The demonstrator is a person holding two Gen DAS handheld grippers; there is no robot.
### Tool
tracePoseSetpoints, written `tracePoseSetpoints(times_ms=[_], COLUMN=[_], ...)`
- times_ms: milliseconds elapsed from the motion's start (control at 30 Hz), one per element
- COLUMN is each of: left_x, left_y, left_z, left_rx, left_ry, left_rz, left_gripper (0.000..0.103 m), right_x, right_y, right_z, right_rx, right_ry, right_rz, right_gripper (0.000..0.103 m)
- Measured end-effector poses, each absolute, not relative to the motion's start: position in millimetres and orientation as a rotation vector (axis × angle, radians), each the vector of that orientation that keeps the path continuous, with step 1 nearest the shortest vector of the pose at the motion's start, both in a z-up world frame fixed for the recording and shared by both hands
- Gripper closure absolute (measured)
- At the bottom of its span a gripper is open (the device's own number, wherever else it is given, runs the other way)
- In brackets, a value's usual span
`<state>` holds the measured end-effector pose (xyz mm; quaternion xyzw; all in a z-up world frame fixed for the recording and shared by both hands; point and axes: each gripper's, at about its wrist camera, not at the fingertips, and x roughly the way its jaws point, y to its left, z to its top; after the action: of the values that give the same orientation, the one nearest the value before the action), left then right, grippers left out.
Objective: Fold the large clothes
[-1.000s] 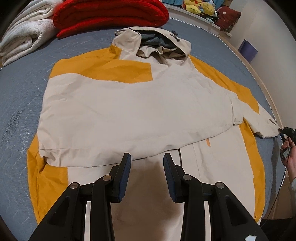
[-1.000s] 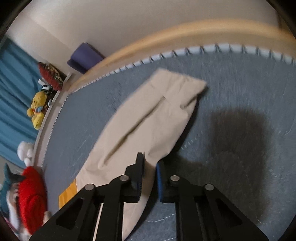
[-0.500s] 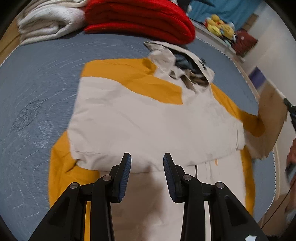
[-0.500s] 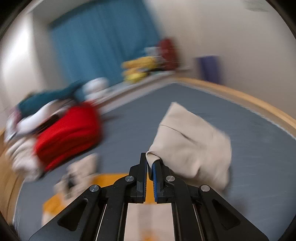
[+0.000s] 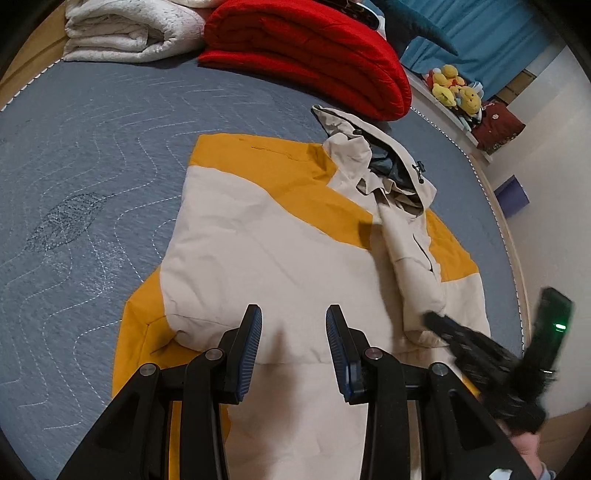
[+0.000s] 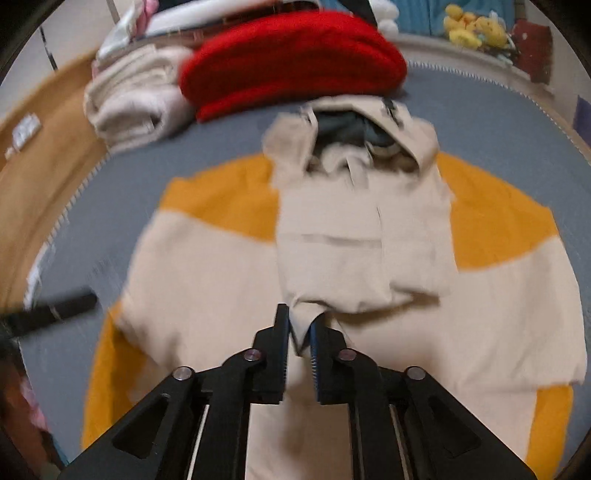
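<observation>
A beige and mustard-yellow hooded jacket (image 5: 266, 254) lies flat on a blue quilted bed cover (image 5: 74, 155), hood toward the far side. One sleeve (image 5: 413, 258) lies folded across its chest. My right gripper (image 6: 300, 332) is shut on the cuff of that sleeve (image 6: 332, 258) and holds it over the jacket's middle; it also shows in the left wrist view (image 5: 439, 325), blurred. My left gripper (image 5: 293, 332) is open and empty above the jacket's lower body.
A folded red blanket (image 5: 306, 48) and a folded white blanket (image 5: 125, 29) lie at the far end of the bed. Yellow plush toys (image 5: 454, 88) sit on a ledge at the back right. A wooden bed edge (image 5: 509, 236) runs along the right.
My right gripper has carried the sleeve cuff from the bed's right side up and over onto the jacket's chest. My left gripper has stayed open and its view has swung to the left.
</observation>
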<state>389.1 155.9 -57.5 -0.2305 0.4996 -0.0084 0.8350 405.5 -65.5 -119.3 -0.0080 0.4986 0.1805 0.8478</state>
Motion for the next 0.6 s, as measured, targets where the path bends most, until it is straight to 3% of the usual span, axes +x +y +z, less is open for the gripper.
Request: tracePoseSetpoints(times_ms=[167, 233, 400, 600], left_x=[392.5, 394.1, 397.1, 401.6], left_y=[140.3, 129.8, 87.8, 29.4], left_z=[-59.2, -60.6, -63.1, -70.7], left_rx=[-0.483, -0.468, -0.392, -0.246], left_ry=[1.060, 1.062, 1.043, 0.996], left_rz=[-0.055, -0.069, -0.123, -0.204], left_gripper=[0.070, 0.070, 0.070, 0.067], right_x=[376.6, 360.3, 345.9, 389.4], right_y=[-129.2, -160.3, -222.5, -269.6], right_z=[-61.8, -40.2, -38.9, -119.2], right_rx=[-0.015, 0.027, 0.207, 0.476], right_ry=[0.969, 0.942, 0.918, 1.168], right_rz=[0.338, 0.312, 0.230, 0.055], right_gripper=[0.076, 0.057, 0.053, 0.053])
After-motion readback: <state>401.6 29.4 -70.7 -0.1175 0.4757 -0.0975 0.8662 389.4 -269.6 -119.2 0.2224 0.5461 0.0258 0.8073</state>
